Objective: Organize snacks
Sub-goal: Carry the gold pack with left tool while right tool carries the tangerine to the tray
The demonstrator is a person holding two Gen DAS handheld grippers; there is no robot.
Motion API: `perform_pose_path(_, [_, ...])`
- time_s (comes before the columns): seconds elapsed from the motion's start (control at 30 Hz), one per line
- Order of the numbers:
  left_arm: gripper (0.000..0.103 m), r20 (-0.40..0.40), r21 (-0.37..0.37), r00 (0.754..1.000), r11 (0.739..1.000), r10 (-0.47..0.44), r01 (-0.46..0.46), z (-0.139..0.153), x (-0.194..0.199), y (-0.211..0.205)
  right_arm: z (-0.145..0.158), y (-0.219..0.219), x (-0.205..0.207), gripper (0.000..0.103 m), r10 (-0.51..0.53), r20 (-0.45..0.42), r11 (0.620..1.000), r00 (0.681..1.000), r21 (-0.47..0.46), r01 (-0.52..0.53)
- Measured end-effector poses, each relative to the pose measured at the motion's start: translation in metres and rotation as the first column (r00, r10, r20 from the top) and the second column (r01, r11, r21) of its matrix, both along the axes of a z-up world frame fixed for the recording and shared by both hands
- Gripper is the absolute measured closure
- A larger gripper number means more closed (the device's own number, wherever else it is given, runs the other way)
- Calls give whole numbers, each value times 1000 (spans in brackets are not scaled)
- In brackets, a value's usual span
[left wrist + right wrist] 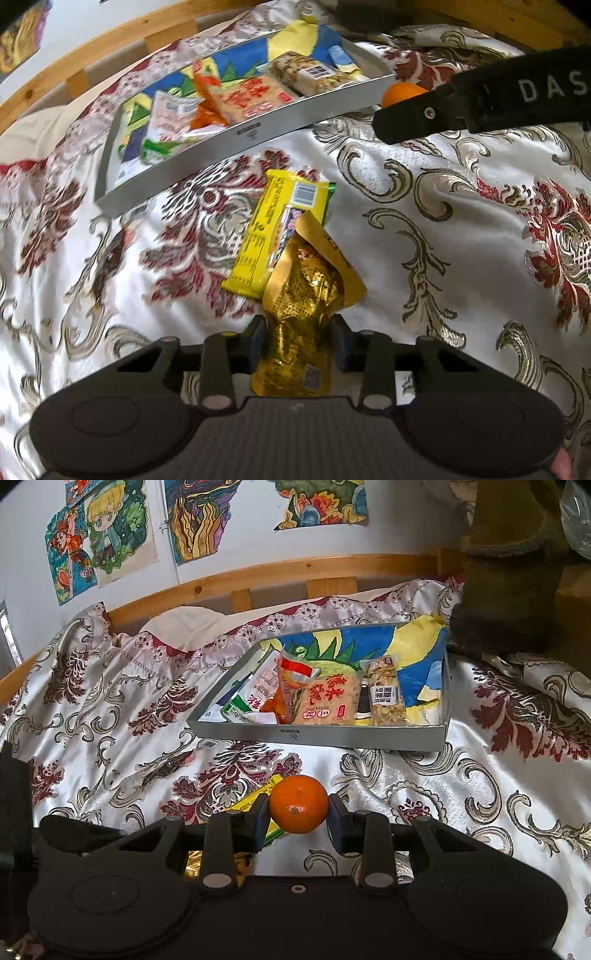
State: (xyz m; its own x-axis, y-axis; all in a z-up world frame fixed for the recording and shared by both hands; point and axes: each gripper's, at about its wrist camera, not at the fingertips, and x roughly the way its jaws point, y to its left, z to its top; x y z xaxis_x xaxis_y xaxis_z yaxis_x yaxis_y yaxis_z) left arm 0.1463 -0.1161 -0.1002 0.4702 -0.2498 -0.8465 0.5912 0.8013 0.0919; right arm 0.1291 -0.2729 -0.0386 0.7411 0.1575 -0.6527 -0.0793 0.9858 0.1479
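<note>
My left gripper (298, 334) is shut on a crinkled gold foil snack packet (301, 295) on the bedspread. A yellow packet (271, 229) lies partly under the gold one, just beyond it. My right gripper (298, 808) is shut on an orange mandarin (298, 803) and holds it above the bedspread; in the left wrist view the mandarin (400, 94) shows behind the right gripper's black body at the upper right. A grey tray (332, 736) lined with colourful paper holds several snack packets, among them a pink rice cracker pack (328, 699) and a nut bar (388, 694). The tray's rim (236, 136) also shows in the left wrist view.
The white bedspread with red and gold patterns (424, 240) covers the whole surface. A wooden bed rail (258, 572) runs behind the tray, with drawings on the wall (107, 542). A brown plush object (509, 590) stands at the tray's far right corner.
</note>
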Motion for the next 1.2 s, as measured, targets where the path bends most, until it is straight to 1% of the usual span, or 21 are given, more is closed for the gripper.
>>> perform_pose_path(0.13, [73,-3,-25,999,999,45,-45,5,-6,10,0,0,-1,68,-6,4,1000,1000,-3,6])
perform_pose_path(0.2, [81,9,-38,997,996,82,-81,8,-9,15,0,0,-1,68,-3,11,1000,1000,-2,3])
perform_pose_path(0.23, [82,7,-51,995,994,98,-98,10,-10,18,0,1,-1,68,0,12,1000,1000,-5,0])
perform_pose_path(0.37, [84,42,-74,989,987,144,-141,17,-16,25,-2,9,0,68,28,20,999,999,-33,-27])
perform_pose_path(0.53, [85,73,-104,978,977,197,-189,24,-18,29,-1,12,0,68,49,40,998,998,-42,-47])
perform_pose_path(0.77, [85,78,-173,968,960,238,-222,36,-16,35,0,10,5,68,37,63,999,997,-29,-35])
perform_pose_path(0.87, [85,81,-217,961,946,263,-241,46,-15,38,0,10,8,68,24,83,999,996,-26,-22])
perform_pose_path(1.0, [85,118,-261,950,932,291,-253,66,1,41,2,9,18,68,4,140,999,990,-32,0])
perform_pose_path(1.1, [85,138,-269,943,928,303,-259,80,23,40,2,7,27,68,-18,178,999,984,-36,25])
perform_pose_path(1.2, [85,149,-267,938,926,312,-266,86,49,37,1,3,36,68,-43,205,998,978,-28,50])
